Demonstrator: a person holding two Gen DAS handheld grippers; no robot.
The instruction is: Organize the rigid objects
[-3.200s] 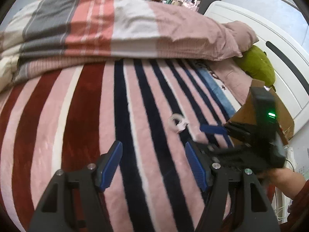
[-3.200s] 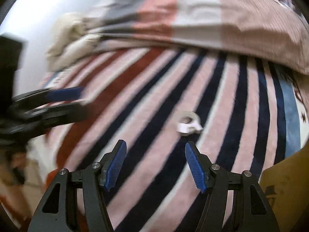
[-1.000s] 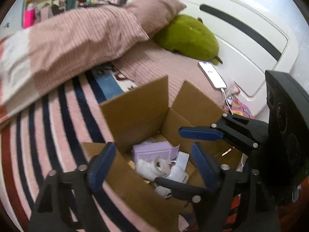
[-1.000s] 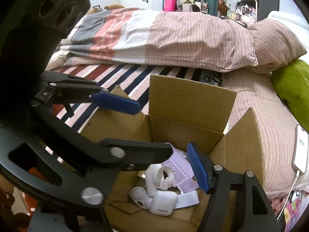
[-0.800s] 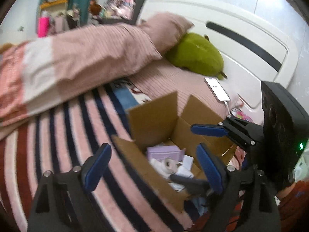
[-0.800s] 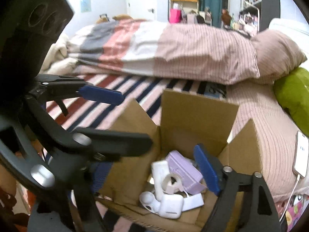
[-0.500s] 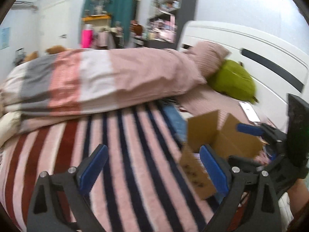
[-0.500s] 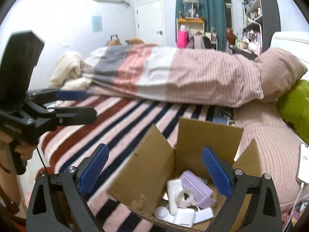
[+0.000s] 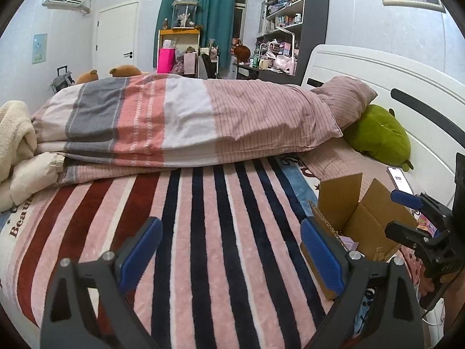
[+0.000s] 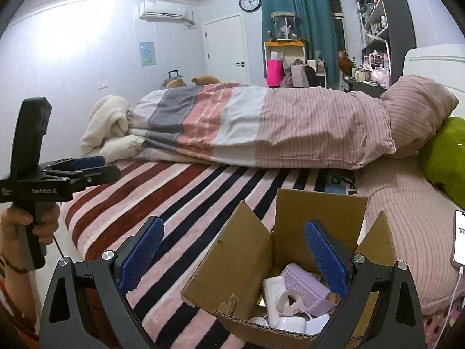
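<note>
Since the earlier frames, both grippers have pulled up and back from the cardboard box [image 10: 290, 250], and the small white ring that lay loose on the striped blanket [image 9: 203, 232] now sits inside the box. The white ring [image 10: 292, 301] rests among other small items: a lilac case [image 10: 305, 286], a white oblong piece [image 10: 274, 289] and what may be an earbud case, partly hidden by the near flap. The box stands open at the near right of the bed, flaps raised, just left of a charging phone [image 10: 459, 241].

The right gripper [image 10: 234, 257] hovers above and just short of the box, blue pads spread wide and holding nothing. The left gripper [image 9: 231, 254] hangs over the bare blanket, well apart from the box to its right, likewise spread wide and empty.

No loose objects show on the blanket, so the sorting looks finished. To close it out well, keep both tools lifted clear of the flaps so the light box is not tipped. Farther back lie a folded duvet [image 9: 189, 122] and a green plush [image 9: 377, 136].
</note>
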